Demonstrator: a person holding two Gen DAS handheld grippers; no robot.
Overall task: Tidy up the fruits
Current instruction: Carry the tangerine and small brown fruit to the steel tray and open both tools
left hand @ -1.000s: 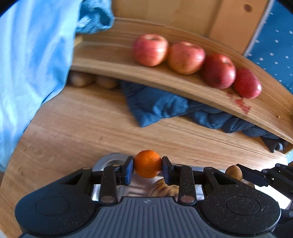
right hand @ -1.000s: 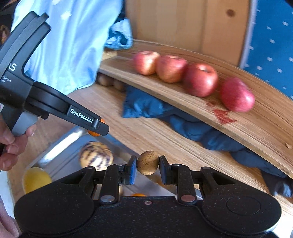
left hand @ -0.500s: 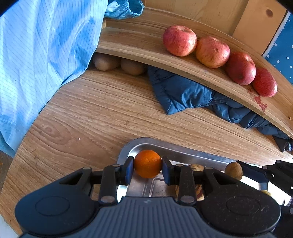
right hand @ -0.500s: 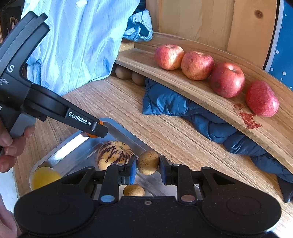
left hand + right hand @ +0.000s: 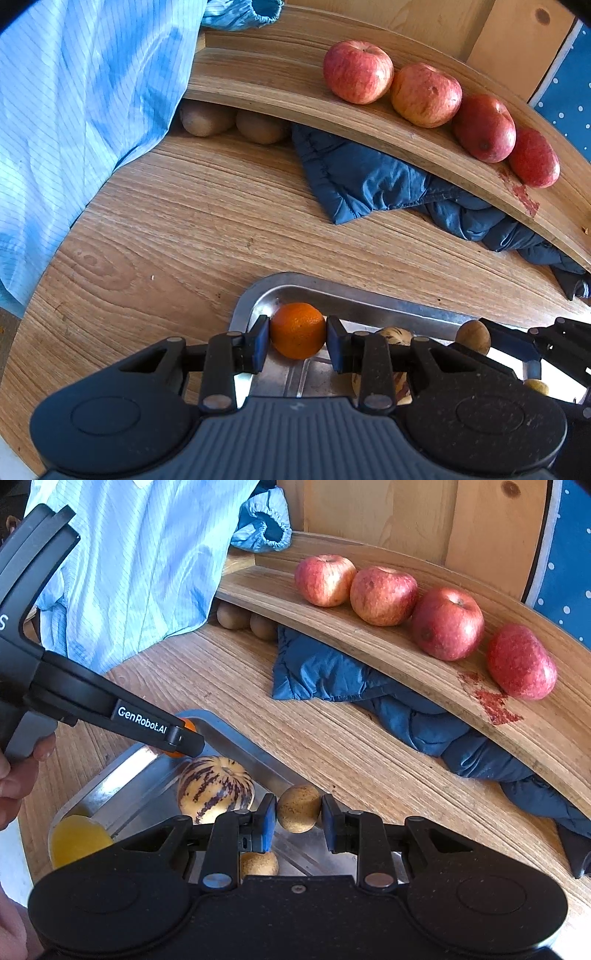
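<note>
Over the near corner of the metal tray (image 5: 258, 295), the left gripper (image 5: 298, 330) holds an orange (image 5: 298, 330), its jaws closed to the fruit's width with both pads pressed on its sides. Just to its right, the right gripper (image 5: 298, 808) is clamped the same way on a small brown fruit (image 5: 298, 808) above the tray's far rim (image 5: 236, 738). In the tray lie a striped melon (image 5: 216, 788), a yellow fruit (image 5: 75, 840) at the near end and another brown fruit (image 5: 258, 864), half hidden behind the right gripper's body. Beyond the tray the wooden table (image 5: 166, 229) is bare up to a dark blue cloth (image 5: 369, 181), which is tucked under a curved wooden shelf (image 5: 280, 99). Four apples (image 5: 382, 594) sit in a row on the shelf, the first three touching and the last a little apart beside a red stain (image 5: 491, 701). Two kiwis (image 5: 258, 127) rest in shadow under the shelf's left end, their backs out of sight. A light blue garment (image 5: 74, 110) hangs over the table's left edge and covers that side. A hand (image 5: 14, 775) gripping the left handle is cut off by the frame edge in the right wrist view.
</note>
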